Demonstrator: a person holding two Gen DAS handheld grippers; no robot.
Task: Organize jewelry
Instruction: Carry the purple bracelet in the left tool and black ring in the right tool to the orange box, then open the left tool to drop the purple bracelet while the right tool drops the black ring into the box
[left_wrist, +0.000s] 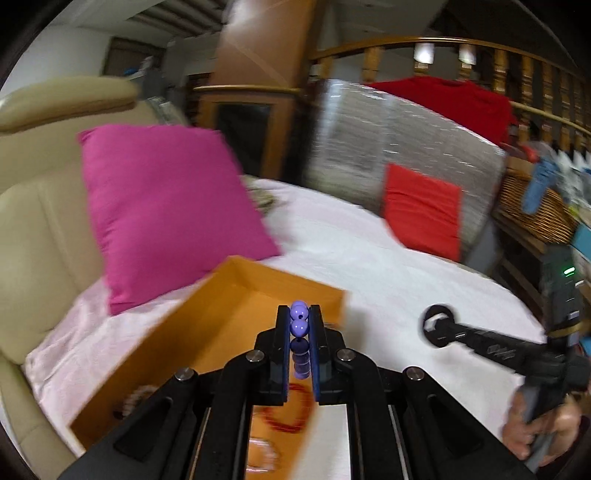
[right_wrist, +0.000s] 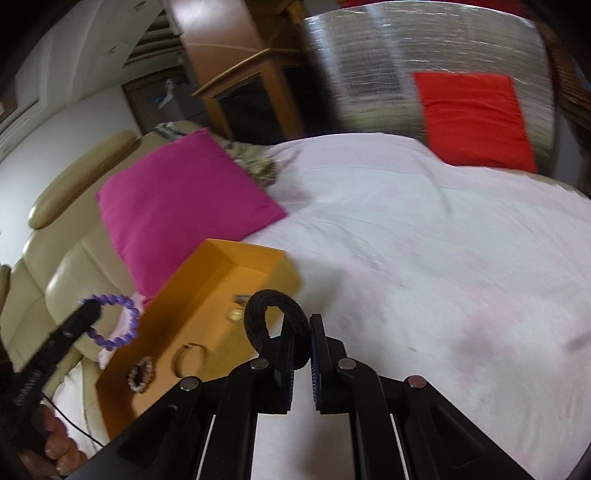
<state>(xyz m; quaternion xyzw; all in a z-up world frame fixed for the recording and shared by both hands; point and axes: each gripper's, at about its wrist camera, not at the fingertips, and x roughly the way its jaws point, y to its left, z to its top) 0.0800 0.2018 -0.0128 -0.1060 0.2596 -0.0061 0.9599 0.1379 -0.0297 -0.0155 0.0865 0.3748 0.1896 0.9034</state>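
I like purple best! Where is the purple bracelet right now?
The purple bracelet is pinched in the left gripper, held in the air over the orange box, in front of the pink pillow.

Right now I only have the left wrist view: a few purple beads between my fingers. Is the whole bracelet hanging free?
Observer: Yes. The right wrist view shows the purple bracelet as a full loop dangling from the left gripper.
Operator: What is the right gripper carrying? It is blurred here.
Observer: The right gripper is clamped on a black braided band.
Operator: Anything in the box that my gripper hides?
Observer: A thin bangle lies on the floor of the orange box.
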